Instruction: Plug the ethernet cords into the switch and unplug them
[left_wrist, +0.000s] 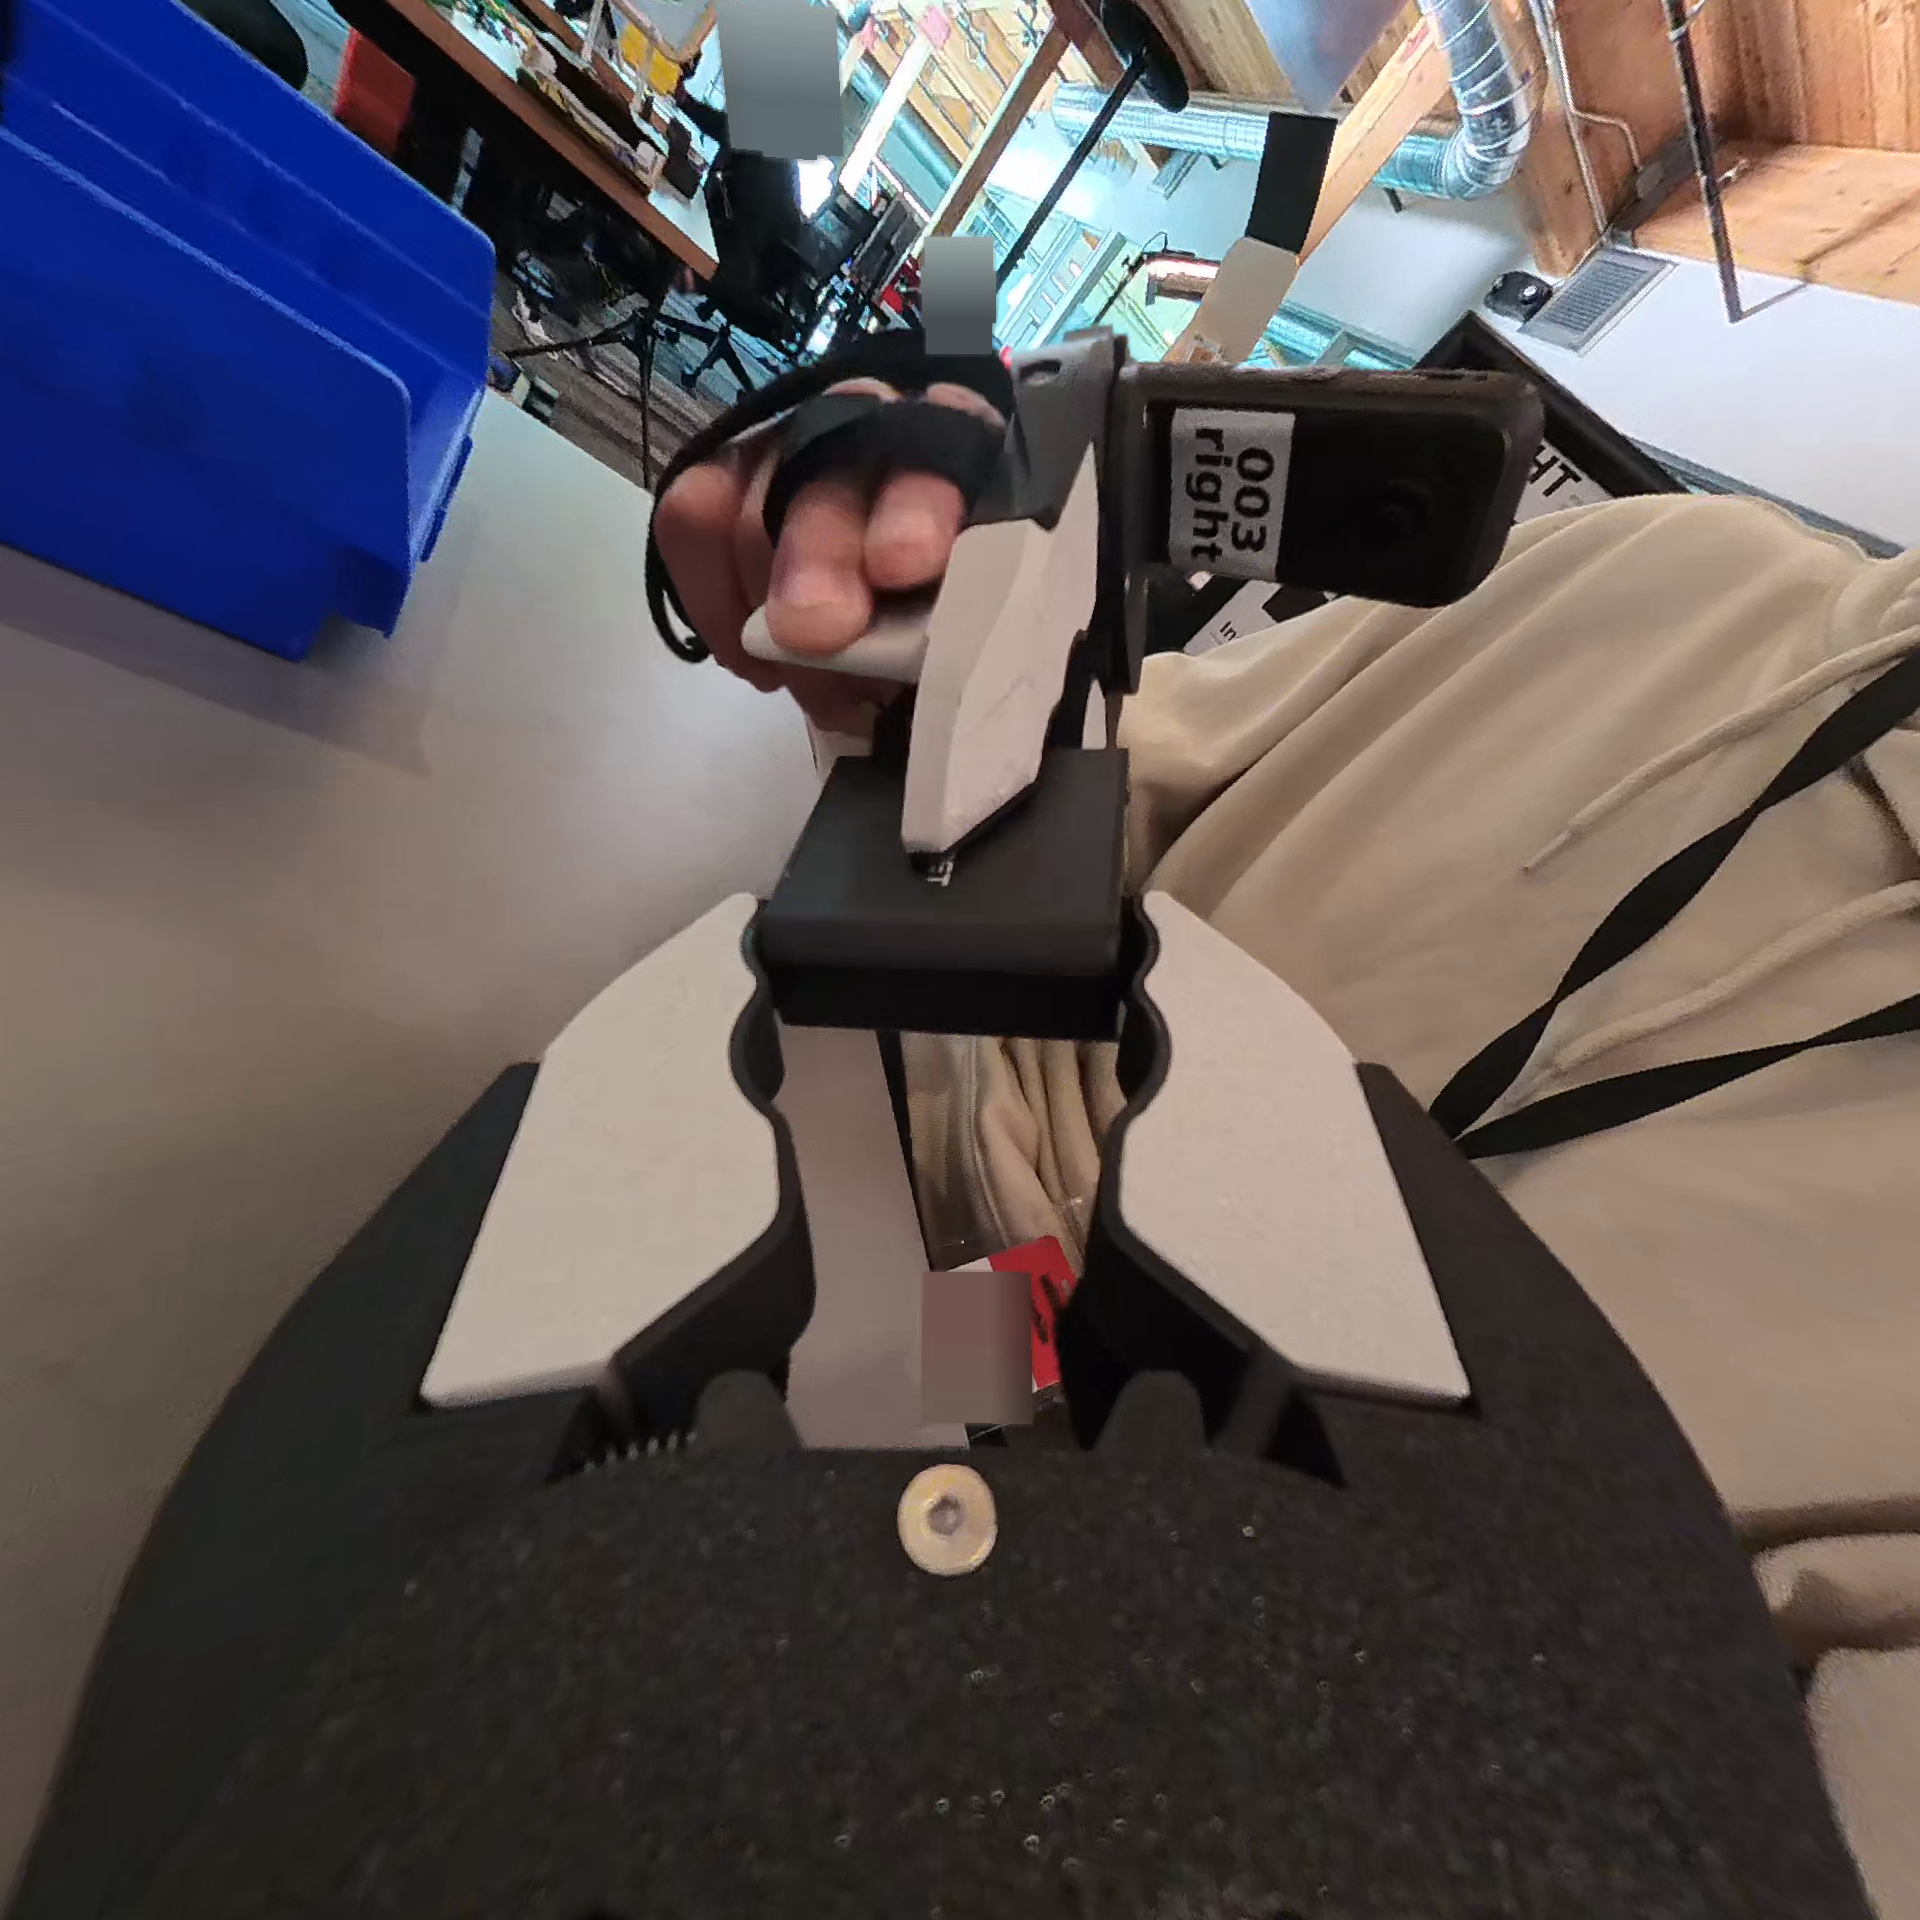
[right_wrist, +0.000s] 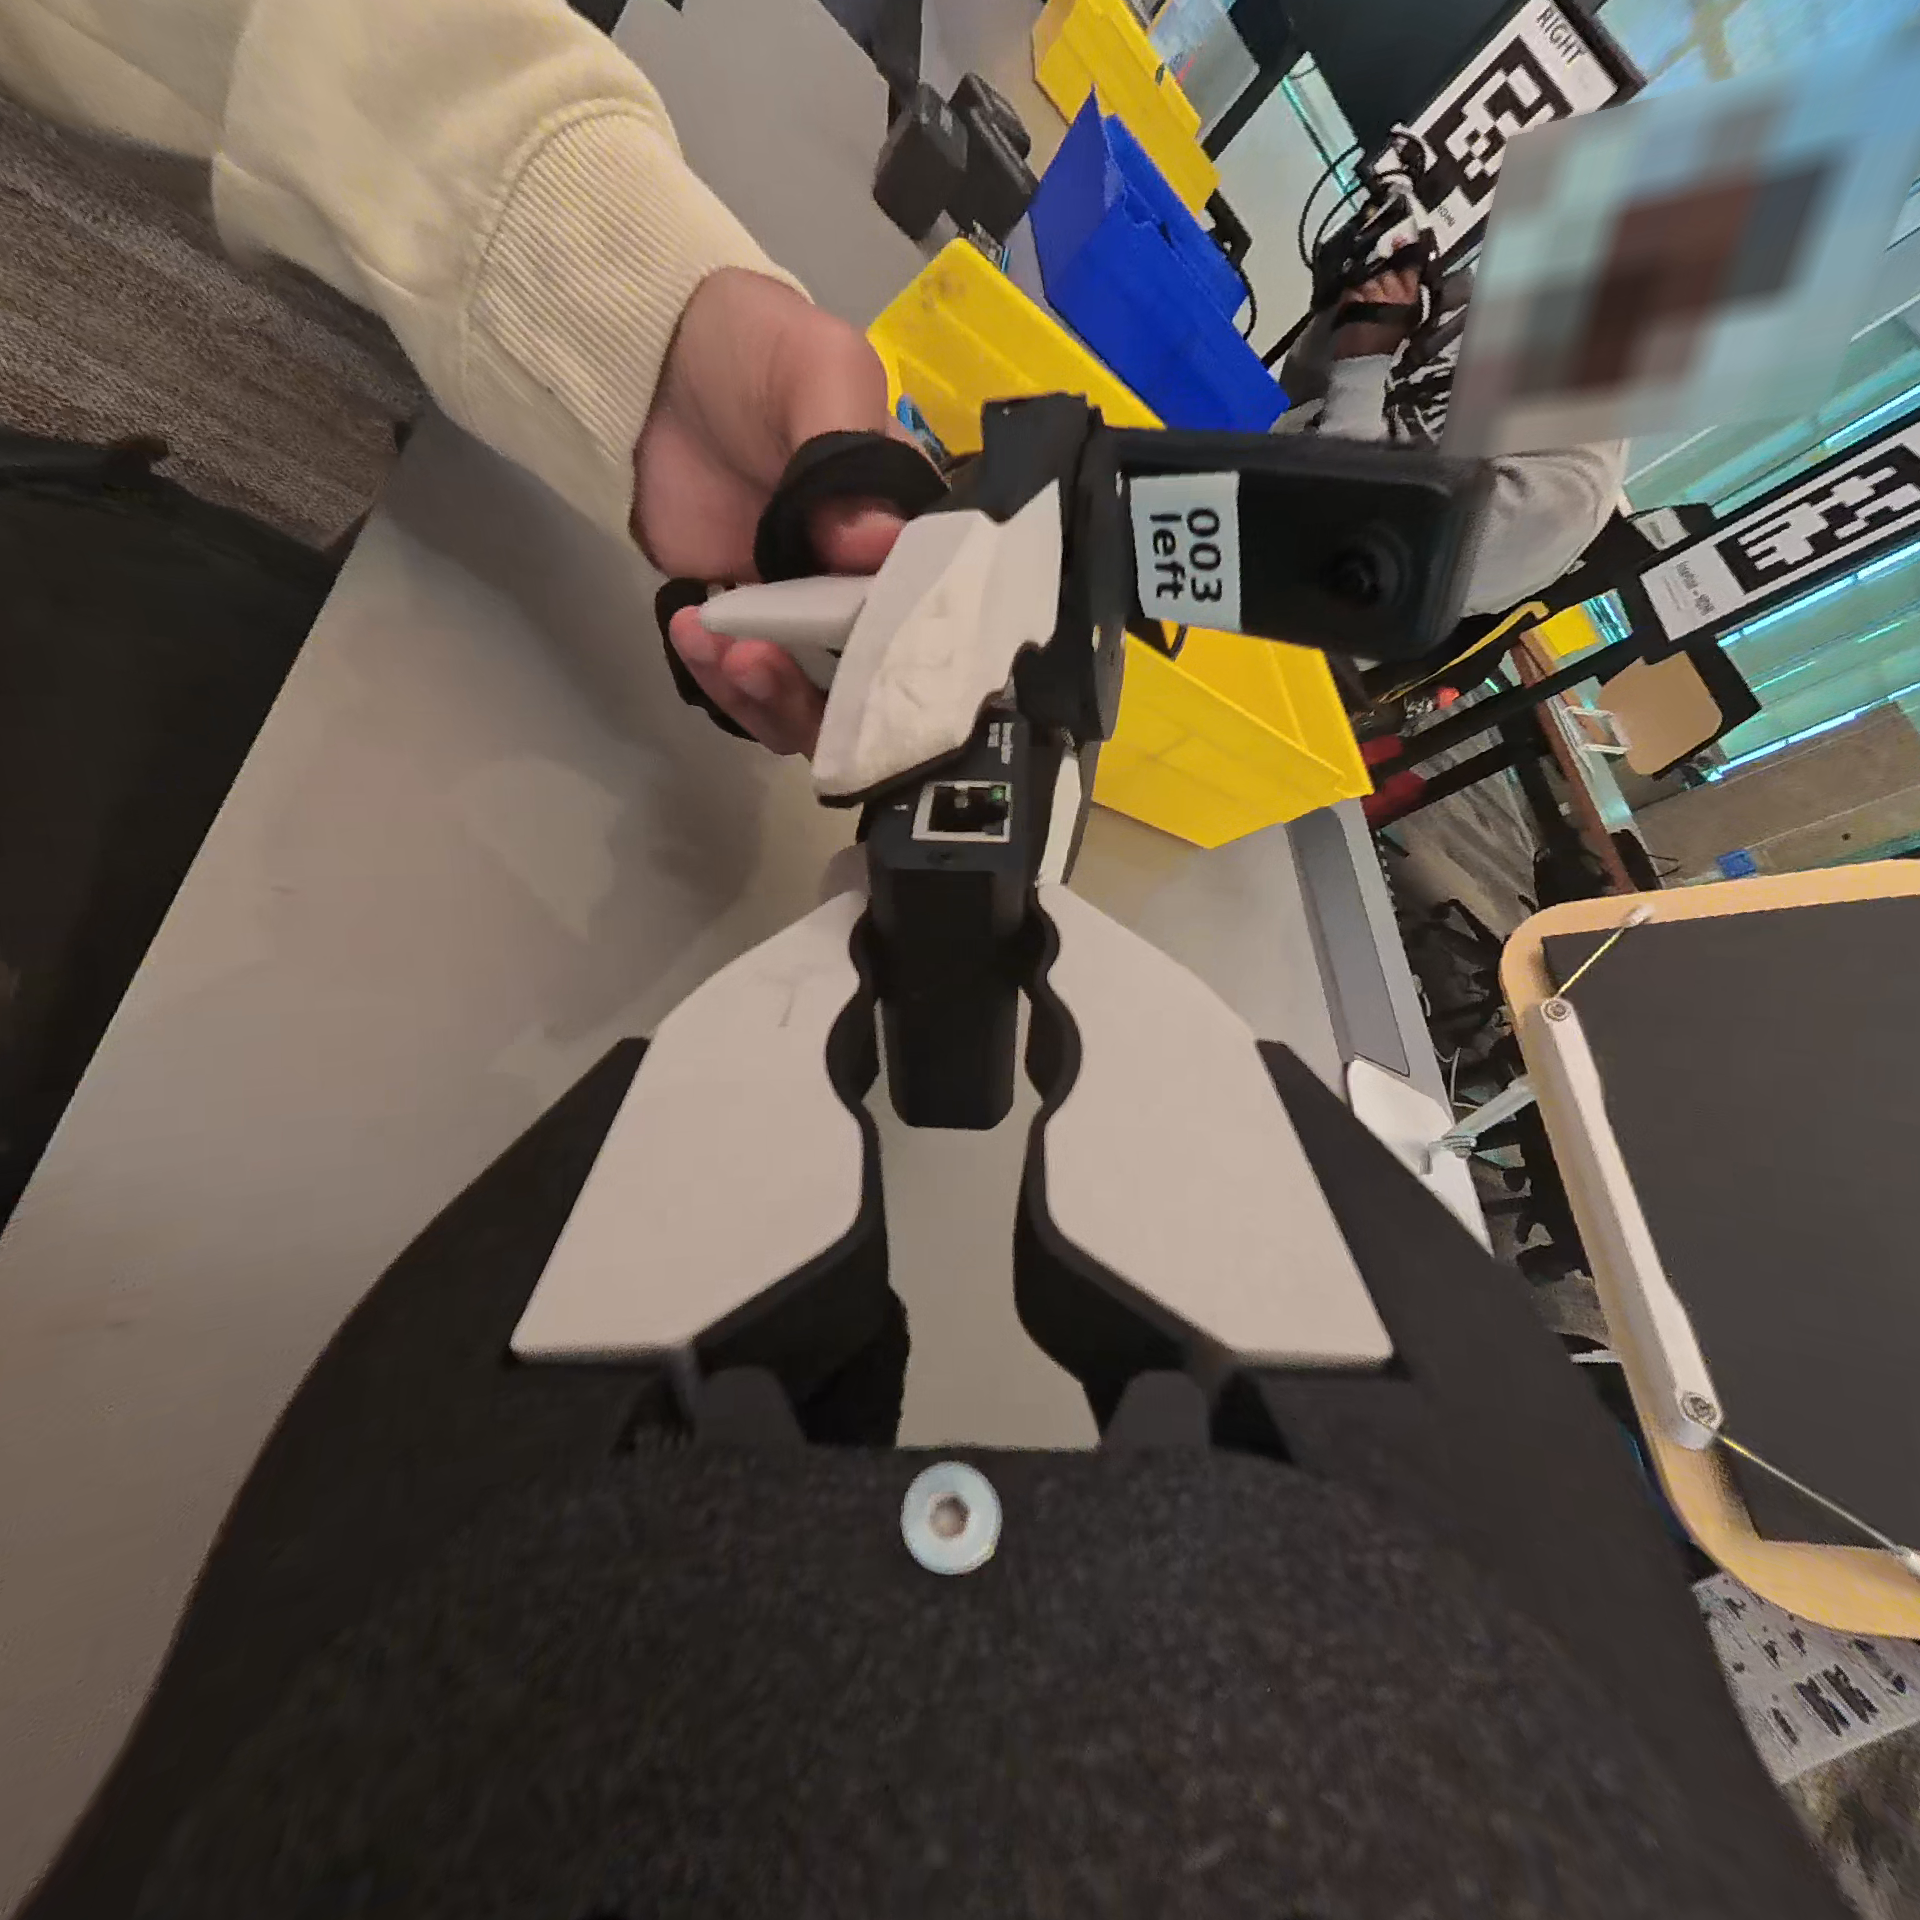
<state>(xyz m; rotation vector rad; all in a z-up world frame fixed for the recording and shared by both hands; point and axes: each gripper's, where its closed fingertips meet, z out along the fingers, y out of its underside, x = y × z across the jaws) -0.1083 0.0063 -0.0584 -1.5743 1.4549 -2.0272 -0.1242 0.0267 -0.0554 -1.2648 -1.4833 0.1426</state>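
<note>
**Both grippers clamping one black switch above the table**

Left wrist view: the left gripper (left_wrist: 940, 961) is reaching forward over the grey table (left_wrist: 260, 935), its two pale fingers (left_wrist: 644, 1122) pressing the short sides of the black switch (left_wrist: 997, 894), which is sitting lifted off the tabletop. Opposite, a hand (left_wrist: 821, 530) in black straps is gripping the right gripper (left_wrist: 956, 831), which is coming down at a slant and pinching the switch's far part. A cream sweatshirt (left_wrist: 1455, 883) is filling the right side and a blue bin (left_wrist: 208, 364) is standing at the left.

Right wrist view: the right gripper (right_wrist: 951, 997) is closing narrowly on the switch (right_wrist: 945, 997), seen edge-on. Only here is the port face showing, one socket (right_wrist: 961, 810) facing the camera. The left gripper (right_wrist: 914, 758), held by a cream-sleeved hand (right_wrist: 758, 520), is clasping the far end. Yellow bins (right_wrist: 1195, 707) are lying behind. No cord is showing in either view.
</note>
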